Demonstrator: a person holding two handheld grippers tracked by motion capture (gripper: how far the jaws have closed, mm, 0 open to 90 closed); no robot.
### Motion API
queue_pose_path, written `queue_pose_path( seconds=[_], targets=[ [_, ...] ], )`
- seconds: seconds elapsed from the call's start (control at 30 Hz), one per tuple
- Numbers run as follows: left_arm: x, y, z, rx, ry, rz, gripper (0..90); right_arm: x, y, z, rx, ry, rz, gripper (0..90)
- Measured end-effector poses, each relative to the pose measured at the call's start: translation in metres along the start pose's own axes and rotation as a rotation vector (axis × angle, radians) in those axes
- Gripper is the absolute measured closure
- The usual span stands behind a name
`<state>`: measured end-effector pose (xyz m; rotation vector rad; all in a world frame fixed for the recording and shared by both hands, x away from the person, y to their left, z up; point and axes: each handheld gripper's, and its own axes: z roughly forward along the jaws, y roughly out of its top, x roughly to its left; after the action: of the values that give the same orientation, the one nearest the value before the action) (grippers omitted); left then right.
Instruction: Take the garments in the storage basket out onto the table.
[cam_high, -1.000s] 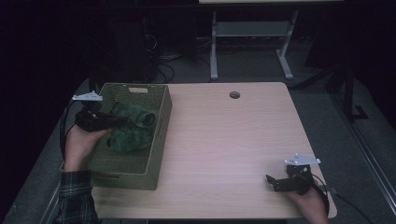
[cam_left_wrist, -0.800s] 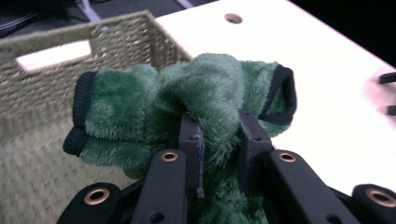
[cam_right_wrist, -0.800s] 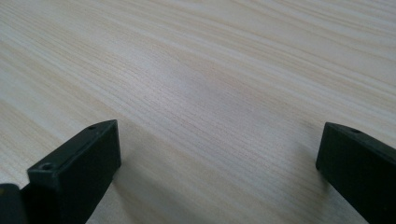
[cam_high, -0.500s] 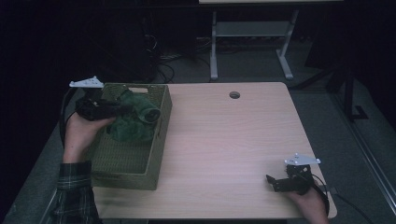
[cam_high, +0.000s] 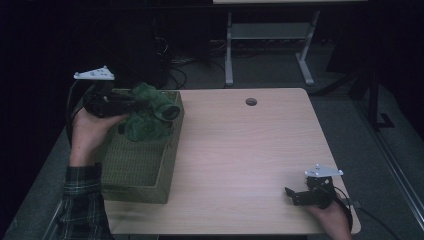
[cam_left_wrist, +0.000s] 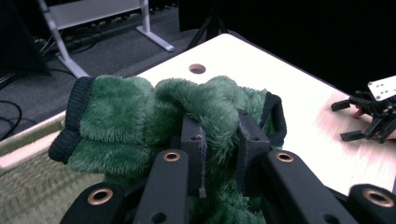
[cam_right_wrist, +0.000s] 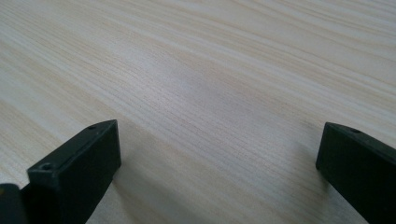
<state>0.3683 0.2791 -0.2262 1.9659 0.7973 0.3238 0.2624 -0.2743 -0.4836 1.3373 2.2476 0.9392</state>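
My left gripper (cam_high: 142, 106) is shut on a fuzzy green garment with black knitted cuffs (cam_high: 150, 119), held just above the far end of a green woven basket (cam_high: 135, 170). In the left gripper view the two jaws pinch a fold of the green garment (cam_left_wrist: 121, 126) around my left gripper (cam_left_wrist: 219, 135); the rest bunches up and hangs over the basket (cam_left_wrist: 28, 186). My right gripper (cam_high: 292, 196) rests on the table (cam_high: 240, 150) near its front right corner, open. Nothing lies between the jaws of my right gripper (cam_right_wrist: 219, 154); bare wood shows there.
The basket stands at the table's left edge. A round cable hole (cam_high: 251, 101) sits near the table's far edge. A white metal stand (cam_high: 265, 35) and cables lie on the dark floor behind. The other hand's gripper (cam_left_wrist: 369, 116) appears far off across the table.
My left hand has risen with the green garment, lifting it up from inside the basket to above its far rim. My right hand has stayed still.
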Motion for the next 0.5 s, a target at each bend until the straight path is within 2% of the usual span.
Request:
queue_pose_path(
  seconds=[0.5],
  targets=[
    [-0.027, 0.026, 0.024, -0.047, -0.069, 0.044, 76.6, 0.0, 0.0, 0.0, 0.0, 0.0, 0.0, 0.0]
  ],
)
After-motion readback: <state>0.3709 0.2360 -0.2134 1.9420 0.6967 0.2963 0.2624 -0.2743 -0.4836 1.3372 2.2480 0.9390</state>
